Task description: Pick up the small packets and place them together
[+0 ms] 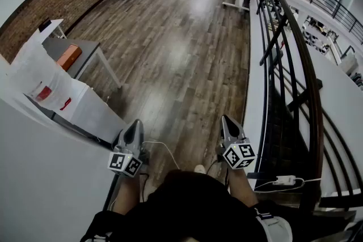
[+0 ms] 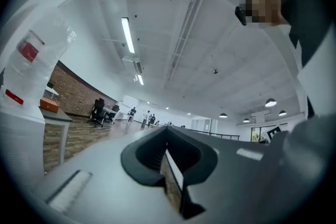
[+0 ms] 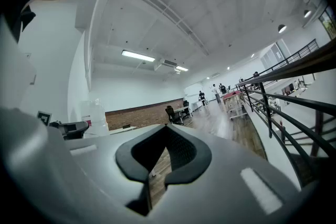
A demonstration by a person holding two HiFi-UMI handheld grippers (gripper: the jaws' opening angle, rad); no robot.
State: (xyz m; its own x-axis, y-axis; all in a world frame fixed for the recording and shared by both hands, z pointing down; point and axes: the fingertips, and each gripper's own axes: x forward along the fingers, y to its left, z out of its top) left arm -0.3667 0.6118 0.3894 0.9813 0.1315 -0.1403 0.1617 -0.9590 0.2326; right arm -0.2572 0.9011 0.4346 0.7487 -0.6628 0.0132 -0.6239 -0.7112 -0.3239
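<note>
Distant people (image 3: 214, 91), too small for detail

- Floor (image 1: 170, 65): wood planks, smooth, with a glossy sheen that catches the light.
- Wall (image 1: 51, 8): brick, rough, matt.
- Railing (image 1: 300, 54): dark metal, smooth, faintly shiny.
- Bag (image 1: 34, 73): thin, whitish, translucent plastic, crinkled.
- Table (image 1: 85, 49): grey top, smooth, matt.
- Left gripper (image 1: 136, 122) and right gripper (image 1: 225, 118): grey plastic shells, smooth, matt, with a darker matt lining round the hollow between the jaws.
</note>
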